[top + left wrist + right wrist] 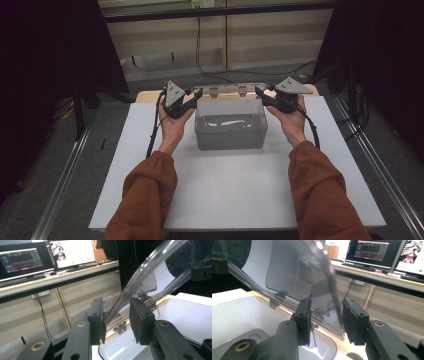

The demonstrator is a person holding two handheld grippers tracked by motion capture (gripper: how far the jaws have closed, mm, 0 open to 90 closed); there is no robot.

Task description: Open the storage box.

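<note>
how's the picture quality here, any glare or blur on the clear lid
High view: dim, dark at the sides, the clear box catching pale reflections. Left gripper view: a bright glare streak runs along the lid edge, and the monitors are washed out. Right gripper view: the lid edge near the camera is soft and blurred.

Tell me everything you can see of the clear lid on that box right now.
The lid is clear plastic with a rounded, thickened rim, joined by small hinges to the far edge of the clear box on the white table. It is raised open, tilted up from the hinges. The left gripper straddles one side edge, the right gripper the other; whether the pads actually press on it cannot be told.
</note>
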